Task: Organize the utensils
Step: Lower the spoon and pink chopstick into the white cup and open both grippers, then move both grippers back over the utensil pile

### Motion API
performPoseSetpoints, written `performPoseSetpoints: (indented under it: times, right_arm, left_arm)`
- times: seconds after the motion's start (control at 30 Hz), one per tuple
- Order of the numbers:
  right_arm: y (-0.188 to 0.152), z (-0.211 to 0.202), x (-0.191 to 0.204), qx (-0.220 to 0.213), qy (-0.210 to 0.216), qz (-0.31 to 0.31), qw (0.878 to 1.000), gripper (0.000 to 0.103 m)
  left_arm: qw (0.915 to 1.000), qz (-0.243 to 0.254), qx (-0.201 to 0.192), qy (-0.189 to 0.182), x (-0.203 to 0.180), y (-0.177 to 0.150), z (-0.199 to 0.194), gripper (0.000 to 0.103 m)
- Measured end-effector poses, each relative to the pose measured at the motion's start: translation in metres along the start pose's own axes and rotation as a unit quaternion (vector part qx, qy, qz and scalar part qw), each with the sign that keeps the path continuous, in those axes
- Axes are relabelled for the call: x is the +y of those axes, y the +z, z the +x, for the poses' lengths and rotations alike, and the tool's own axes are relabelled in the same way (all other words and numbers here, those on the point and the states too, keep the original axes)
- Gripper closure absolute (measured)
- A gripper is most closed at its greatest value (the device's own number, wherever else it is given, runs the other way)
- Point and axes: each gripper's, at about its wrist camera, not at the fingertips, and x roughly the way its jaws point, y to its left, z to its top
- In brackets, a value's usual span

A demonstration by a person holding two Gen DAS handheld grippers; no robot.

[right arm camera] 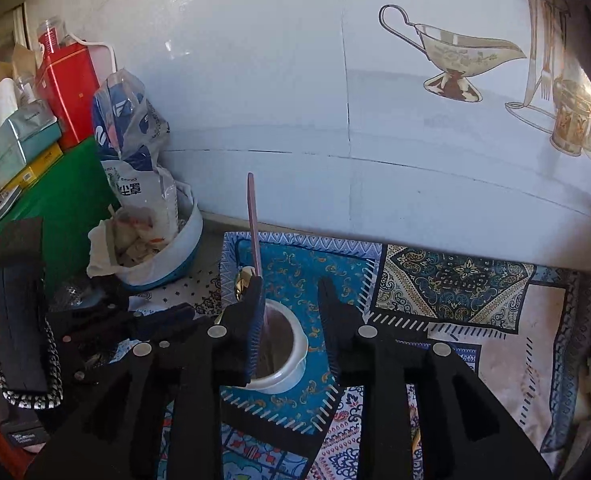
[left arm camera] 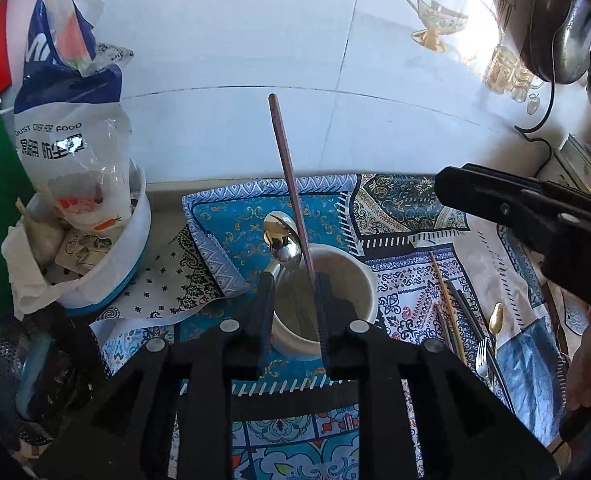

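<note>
A white cup [left arm camera: 361,280] stands on the patterned cloth and holds a silver spoon [left arm camera: 281,240] and a brown chopstick [left arm camera: 289,176] leaning upright. My left gripper [left arm camera: 293,280] is open, its fingers either side of the cup's mouth, the right finger close beside the chopstick. In the right wrist view my right gripper [right arm camera: 291,284] is open and empty above the same cup [right arm camera: 295,356], with the chopstick [right arm camera: 254,224] by its left finger. More utensils lie on the cloth to the right: chopsticks [left arm camera: 447,304], a gold spoon [left arm camera: 495,318] and a fork [left arm camera: 481,356].
A white bowl [left arm camera: 135,248] stuffed with plastic bags and paper stands at left by the tiled wall. Red tin [right arm camera: 71,84], green board [right arm camera: 75,200] and boxes [right arm camera: 19,140] are stacked far left. A metal strainer [left arm camera: 11,360] sits at lower left. Pots hang at upper right.
</note>
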Motion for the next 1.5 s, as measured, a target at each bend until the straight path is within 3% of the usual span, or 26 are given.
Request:
performPoseSetpoints:
  times: [0.23,0.63,0.93,1.17,1.37,1.5]
  right_arm:
    - [-0.009,-0.036,-0.007,-0.01,0.002,-0.011,1.0,0.074]
    - [-0.05,-0.083,-0.056,0.007,-0.018,0.015,1.0,0.074]
    - [-0.096,-0.091,-0.117,0.052,-0.062,0.064,0.995,0.074]
    - [-0.131,-0.077,-0.159,0.1,-0.079,0.104,0.986,0.074]
    - [-0.164,-0.058,-0.176,0.15,-0.067,0.131,0.978,0.074]
    - [-0.181,-0.04,-0.178,0.183,-0.047,0.138,0.972,0.074]
  left_arm:
    - [0.9998,-0.005,-0.013,0.017,-0.012,-0.001,-0.037,0.068]
    - [0.9999,-0.012,-0.011,0.003,-0.069,-0.007,-0.057,0.058]
    - [0.9988,0.011,0.041,-0.026,-0.131,-0.021,-0.015,0.057]
    - [0.9936,0.035,0.105,-0.024,-0.163,-0.047,0.042,0.057]
    - [0.9848,0.052,0.164,-0.02,-0.177,-0.074,0.081,0.057]
    - [0.9805,0.078,0.181,-0.005,-0.182,-0.083,0.095,0.057]
